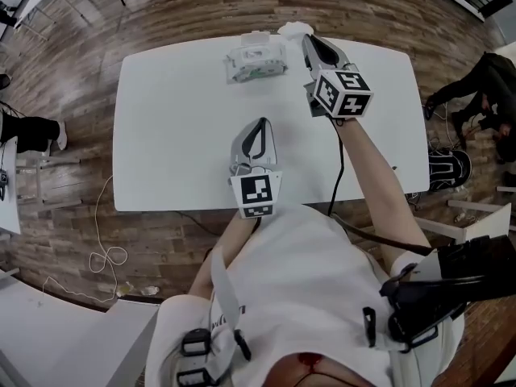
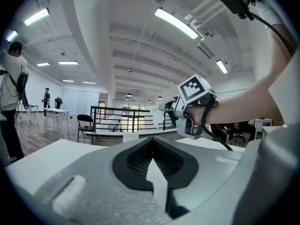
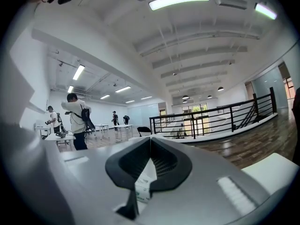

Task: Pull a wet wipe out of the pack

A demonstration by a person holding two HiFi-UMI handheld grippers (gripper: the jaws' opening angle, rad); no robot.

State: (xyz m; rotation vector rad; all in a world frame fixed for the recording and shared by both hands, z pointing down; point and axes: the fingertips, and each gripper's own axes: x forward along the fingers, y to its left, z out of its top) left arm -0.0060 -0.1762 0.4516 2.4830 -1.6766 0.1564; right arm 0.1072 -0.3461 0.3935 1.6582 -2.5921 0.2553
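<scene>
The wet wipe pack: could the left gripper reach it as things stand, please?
Probably yes: only bare table lies between the left gripper and the pack; the right gripper sits aside.

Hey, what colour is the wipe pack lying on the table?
The pack is white with green markings on top. It shows best in the head view.

The left gripper (image 1: 259, 124) sits close to the body and points away from it, jaws together and empty. The right arm (image 1: 372, 168) reaches farther forward, and the right gripper (image 1: 307, 40) is clamped on a white wipe (image 1: 293, 29).
</scene>
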